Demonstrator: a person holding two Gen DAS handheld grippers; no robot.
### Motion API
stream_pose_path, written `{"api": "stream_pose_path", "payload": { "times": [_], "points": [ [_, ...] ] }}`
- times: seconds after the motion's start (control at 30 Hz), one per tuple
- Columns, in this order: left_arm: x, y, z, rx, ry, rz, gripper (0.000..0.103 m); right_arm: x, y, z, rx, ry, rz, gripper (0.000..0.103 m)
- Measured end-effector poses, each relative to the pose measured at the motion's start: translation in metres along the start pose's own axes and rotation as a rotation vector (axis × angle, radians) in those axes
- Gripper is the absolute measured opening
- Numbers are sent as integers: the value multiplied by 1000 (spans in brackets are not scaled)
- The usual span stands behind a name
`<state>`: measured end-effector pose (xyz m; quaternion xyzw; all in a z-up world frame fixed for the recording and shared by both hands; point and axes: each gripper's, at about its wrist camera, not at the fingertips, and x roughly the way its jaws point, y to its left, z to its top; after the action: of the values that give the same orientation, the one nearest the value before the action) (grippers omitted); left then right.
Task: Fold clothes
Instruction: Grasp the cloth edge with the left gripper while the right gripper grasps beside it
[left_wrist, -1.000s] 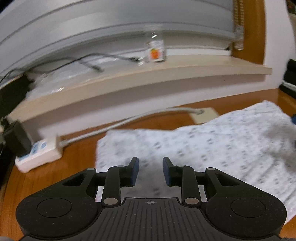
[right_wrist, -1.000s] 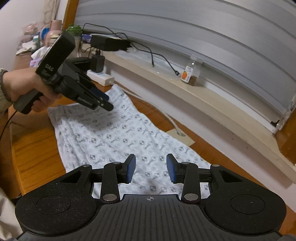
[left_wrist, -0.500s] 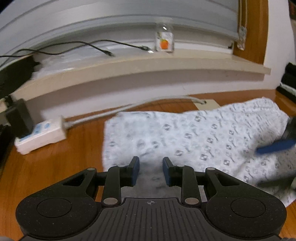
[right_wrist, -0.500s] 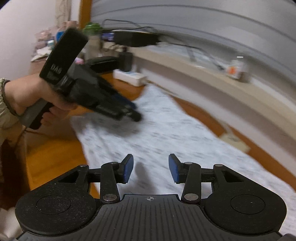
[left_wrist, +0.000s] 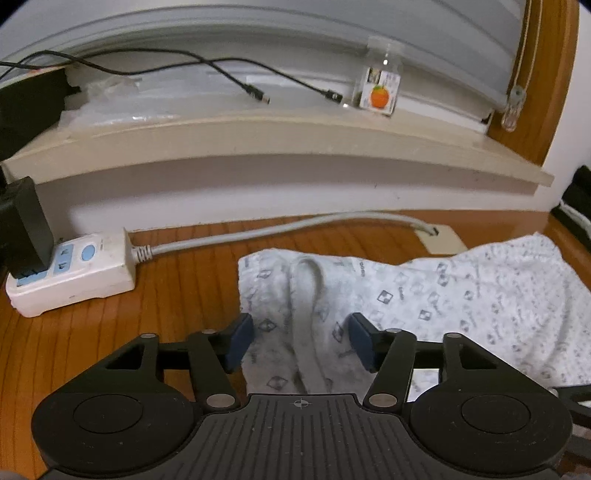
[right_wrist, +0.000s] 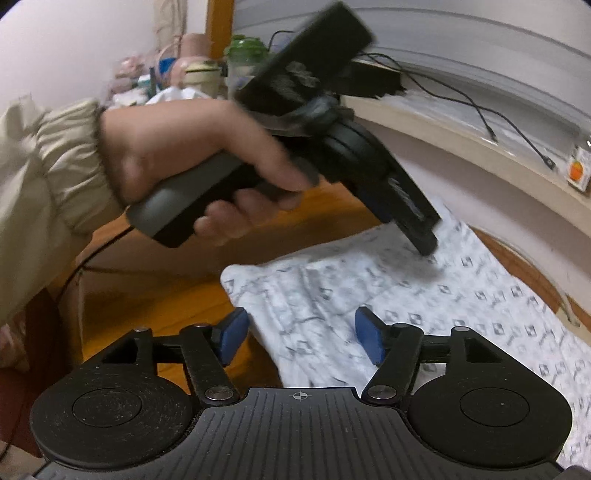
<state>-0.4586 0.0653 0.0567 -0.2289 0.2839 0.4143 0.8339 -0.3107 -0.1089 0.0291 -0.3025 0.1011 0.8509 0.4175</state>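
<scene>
Over patterned garment (left_wrist: 461, 295), left gripper (left_wrist: 301, 341) tilted down, jaws apart

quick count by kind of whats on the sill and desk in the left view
garment: 1
power strip: 1
black plug: 1
jar: 1
loose black cables: 2
total: 6

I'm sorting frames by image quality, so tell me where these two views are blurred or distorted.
Left wrist view: mostly sharp; the fisheye bends the beige window ledge into an arc, and the white patterned garment softens toward its right edge. Right wrist view: motion blur smears the hand-held left gripper and the garment beneath it, while the right gripper with its own blue fingers stays crisp.
</scene>
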Motion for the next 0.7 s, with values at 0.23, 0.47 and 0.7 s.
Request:
{"api": "stream_pose_path", "payload": {
  "times": [0.23, 0.47, 0.7],
  "points": [
    [11, 12, 0, -33, 14, -34, 70, 19, 13, 6, -60, -9, -51, 73],
    [10, 18, 1, -59, 23, -55, 68, 25, 5, 5, -18, -34, -13, 51],
    [7, 13, -4, -106, 26, -97, 25, 21, 6, 1, -39, -56, -67, 21]
  ]
}}
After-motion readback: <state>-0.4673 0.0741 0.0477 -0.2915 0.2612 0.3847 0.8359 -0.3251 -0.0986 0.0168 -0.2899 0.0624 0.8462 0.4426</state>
